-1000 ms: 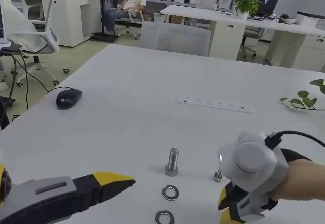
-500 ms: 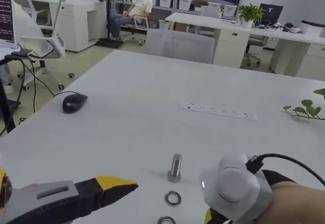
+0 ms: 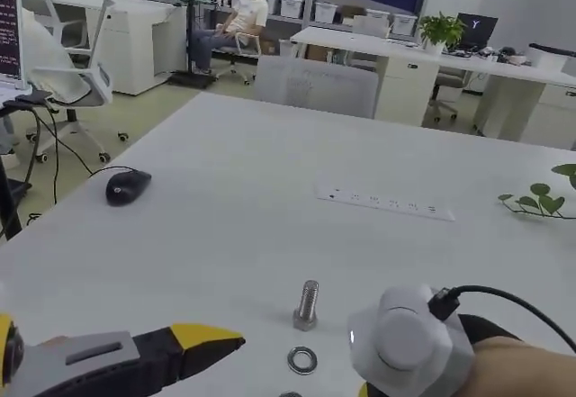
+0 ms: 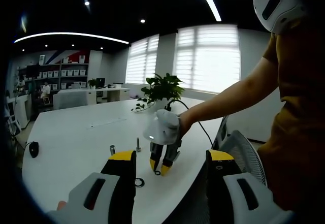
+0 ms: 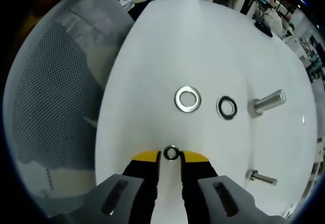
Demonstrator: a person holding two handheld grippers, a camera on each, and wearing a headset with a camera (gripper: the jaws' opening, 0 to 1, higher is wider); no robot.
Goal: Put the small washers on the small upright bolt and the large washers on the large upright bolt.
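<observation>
The small washer (image 5: 171, 153) is pinched between the tips of the right gripper (image 5: 171, 159), near the edge of the white table (image 5: 152, 56). Two large washers (image 5: 188, 99) lie flat at one o'clock from it, with the large bolt (image 5: 266, 103) upright at two and the small bolt (image 5: 261, 178) at four. In the head view the left gripper (image 4: 171, 157) hangs at eight o'clock of the large bolt, jaws wide apart. A far monitor (image 3: 475, 21) bears a pale mark, too small to read.

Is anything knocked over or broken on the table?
Nothing stands out. The large bolt and small bolt both stand upright, the large washers lie flat, and the right gripper pinches a small washer.
</observation>
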